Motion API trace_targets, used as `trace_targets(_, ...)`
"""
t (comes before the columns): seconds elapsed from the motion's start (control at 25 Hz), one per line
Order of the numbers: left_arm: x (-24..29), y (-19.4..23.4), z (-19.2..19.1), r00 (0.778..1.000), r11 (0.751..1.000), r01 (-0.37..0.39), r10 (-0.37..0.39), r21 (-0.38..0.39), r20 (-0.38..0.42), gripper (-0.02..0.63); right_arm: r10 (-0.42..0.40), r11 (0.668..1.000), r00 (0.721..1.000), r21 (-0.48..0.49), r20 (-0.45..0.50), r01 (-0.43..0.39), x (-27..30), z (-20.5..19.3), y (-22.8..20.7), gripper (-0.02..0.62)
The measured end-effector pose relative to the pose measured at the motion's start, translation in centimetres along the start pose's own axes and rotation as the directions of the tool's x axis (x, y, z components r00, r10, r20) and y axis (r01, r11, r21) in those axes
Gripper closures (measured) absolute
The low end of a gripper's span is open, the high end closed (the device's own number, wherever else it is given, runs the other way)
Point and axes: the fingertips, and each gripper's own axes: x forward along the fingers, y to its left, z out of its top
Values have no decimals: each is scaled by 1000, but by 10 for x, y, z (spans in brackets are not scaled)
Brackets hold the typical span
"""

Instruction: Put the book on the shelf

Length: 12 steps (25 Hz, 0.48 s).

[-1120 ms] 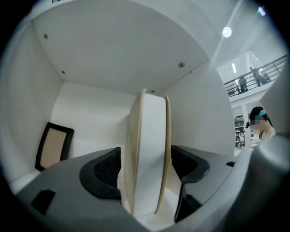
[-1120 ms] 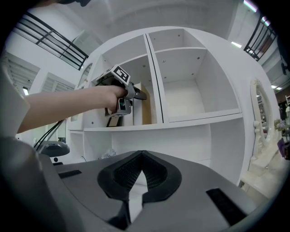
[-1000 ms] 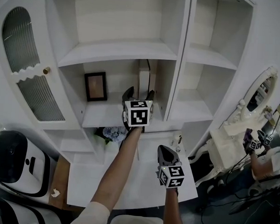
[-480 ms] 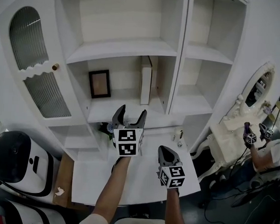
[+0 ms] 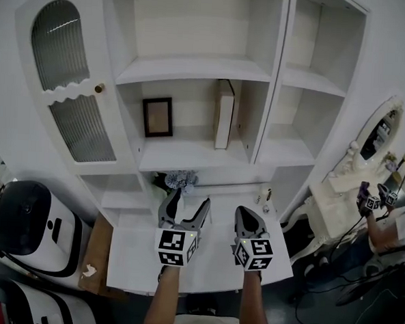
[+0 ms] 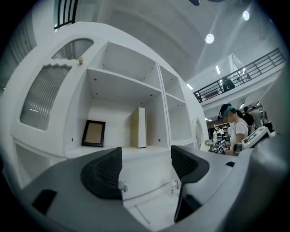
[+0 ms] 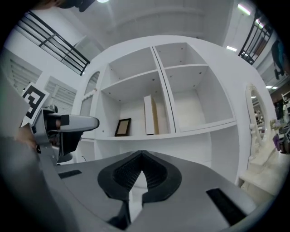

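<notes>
A pale book [image 5: 224,114] stands upright on the middle shelf [image 5: 189,154] of the white cabinet, against the right wall of that compartment; the same book [image 6: 139,127] [image 7: 150,115] shows in both gripper views. My left gripper [image 5: 184,208] hangs open and empty over the white table [image 5: 135,263], well below and in front of the book. My right gripper [image 5: 249,222] is shut with nothing in it, beside the left one. In the left gripper view the left gripper [image 6: 145,167] has a wide gap between its pads. In the right gripper view the right gripper [image 7: 141,170] has its pads together.
A dark picture frame [image 5: 157,117] leans at the back left of the same shelf. A small flower bunch [image 5: 176,180] and a small bottle [image 5: 264,194] sit at the table's back. A white and black machine [image 5: 28,219] stands at left. A person [image 5: 387,224] works at far right.
My left gripper has drawn back from the shelf and down to the table, open, leaving the book standing. The right gripper has barely moved.
</notes>
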Motion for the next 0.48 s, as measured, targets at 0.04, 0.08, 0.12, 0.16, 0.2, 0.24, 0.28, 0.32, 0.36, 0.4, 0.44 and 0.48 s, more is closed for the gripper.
trace_targets(0.04, -6, 4, -1, 1000, 1000, -7, 7, 1, 6, 259, 9, 1000, 1000, -12, 3, -9, 0, 3, 2, 571)
trace_targets(0.08, -10, 8, -3, 1000, 1000, -17, 17, 10, 7, 259, 15, 1000, 1000, -21, 7, -15, 0, 6, 4, 571)
trace_targets(0.12, -14, 11, -6, 1000, 999, -29, 29, 25, 5, 259, 18, 1000, 1000, -26, 12, -18, 0, 9, 5, 571)
trace_targets(0.16, -17, 15, -8, 999, 998, -41, 41, 42, 3, 259, 18, 999, 1000, -26, 19, -18, 0, 12, 4, 571)
trace_targets(0.2, -19, 17, -11, 999, 997, -50, 50, 57, 0, 259, 16, 1000, 1000, -24, 26, -15, 0, 14, 4, 571)
trace_targets(0.24, -21, 18, -14, 999, 996, -54, 55, 70, -3, 259, 12, 1000, 999, -19, 33, -12, 0, 16, 3, 571)
trace_targets(0.28, -22, 19, -17, 998, 995, -57, 58, 84, -5, 259, 10, 1000, 999, -12, 39, -10, 1, 18, 2, 571)
trace_targets(0.32, -24, 20, -19, 998, 993, -62, 63, 101, -5, 261, 11, 1000, 999, -5, 44, -10, 2, 19, 3, 571)
trace_targets(0.36, -25, 21, -21, 998, 991, -67, 67, 120, 2, 265, 14, 1000, 999, 0, 46, -14, 4, 19, 5, 571)
trace_targets(0.4, -27, 21, -22, 998, 989, -70, 69, 129, 12, 290, 21, 1000, 999, 1, 46, -21, 7, 20, 8, 571)
trace_targets(0.44, -28, 21, -22, 998, 990, -68, 66, 127, 20, 333, 30, 1000, 999, -1, 45, -30, 8, 19, 11, 571)
trace_targets(0.48, -29, 21, -22, 998, 991, -62, 60, 116, 26, 382, 39, 999, 998, -4, 43, -38, 10, 19, 14, 571)
